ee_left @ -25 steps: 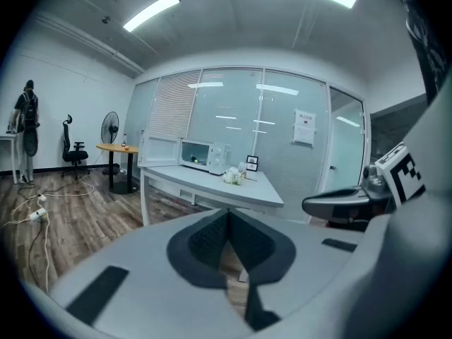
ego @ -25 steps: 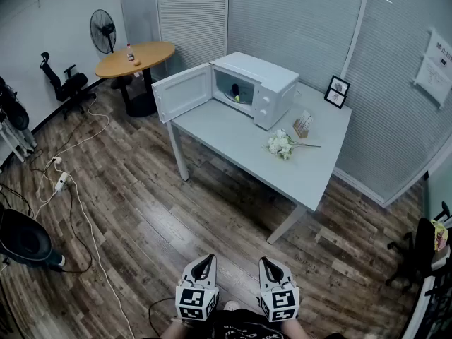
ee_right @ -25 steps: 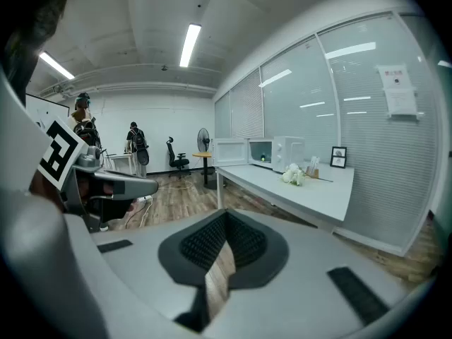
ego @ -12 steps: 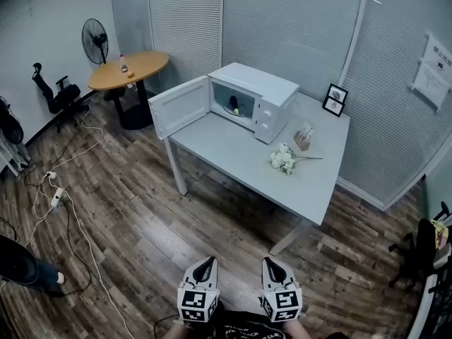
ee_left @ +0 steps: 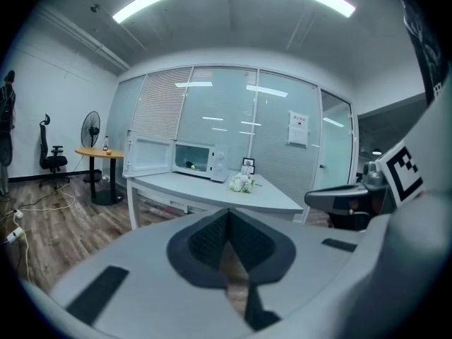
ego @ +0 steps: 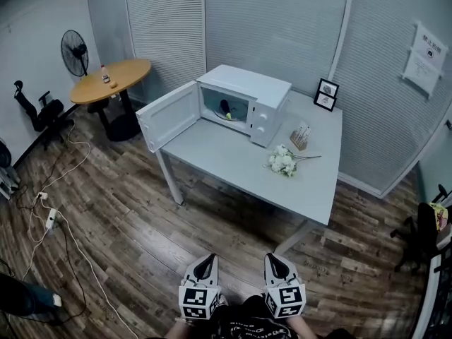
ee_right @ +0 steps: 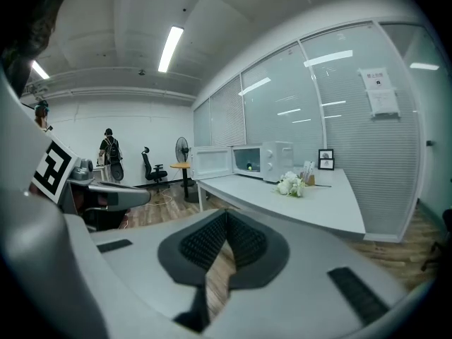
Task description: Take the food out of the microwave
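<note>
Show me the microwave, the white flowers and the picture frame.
microwave (ego: 244, 83), head view, on its top panel.
white flowers (ego: 281, 160), head view, on the blossoms.
picture frame (ego: 326, 90), head view, on its front.

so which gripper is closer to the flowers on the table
Right. The right gripper faces the flowers almost straight on, across the floor; the left gripper is beside it, off to the left. Both are well short of the table.

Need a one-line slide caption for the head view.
Left gripper and right gripper, shut and empty, face a table bearing an open microwave with food inside.
</note>
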{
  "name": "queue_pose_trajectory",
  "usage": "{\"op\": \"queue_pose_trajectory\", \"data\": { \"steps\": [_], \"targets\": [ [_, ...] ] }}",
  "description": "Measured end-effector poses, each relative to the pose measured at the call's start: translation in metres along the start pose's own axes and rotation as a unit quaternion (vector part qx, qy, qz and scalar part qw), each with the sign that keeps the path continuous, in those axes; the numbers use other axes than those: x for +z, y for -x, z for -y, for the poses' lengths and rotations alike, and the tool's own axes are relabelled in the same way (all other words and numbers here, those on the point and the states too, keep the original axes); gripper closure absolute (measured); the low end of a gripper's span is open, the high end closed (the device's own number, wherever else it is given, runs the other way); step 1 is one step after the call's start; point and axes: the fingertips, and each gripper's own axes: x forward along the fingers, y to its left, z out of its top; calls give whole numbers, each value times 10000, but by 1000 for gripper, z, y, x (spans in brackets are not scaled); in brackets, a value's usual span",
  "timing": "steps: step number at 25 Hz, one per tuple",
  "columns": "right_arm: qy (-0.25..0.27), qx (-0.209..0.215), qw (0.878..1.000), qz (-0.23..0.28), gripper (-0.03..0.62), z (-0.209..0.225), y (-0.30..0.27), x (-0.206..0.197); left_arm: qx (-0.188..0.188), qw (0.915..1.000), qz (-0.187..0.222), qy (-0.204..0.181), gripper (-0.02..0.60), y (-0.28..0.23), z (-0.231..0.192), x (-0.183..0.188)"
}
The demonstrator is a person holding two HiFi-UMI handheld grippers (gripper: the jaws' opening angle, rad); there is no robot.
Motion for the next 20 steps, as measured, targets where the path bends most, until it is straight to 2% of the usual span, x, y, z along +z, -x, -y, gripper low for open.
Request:
{"op": "queue_pose_trajectory", "data": {
  "steps": [6,11,20],
  "targets": [
    [-46,-55,9998,-176,591,-1,-7,-6,-53,9999,-44,88,574,-9,-12,0],
    [0,86,9997,-242,589,2,-28,-5,4,9998,-96,182,574,-21,-17,-4],
    [38,585,9980,-236,589,12,-98,12,512,9981,-195,268,574,-53,-50,7]
  ]
}}
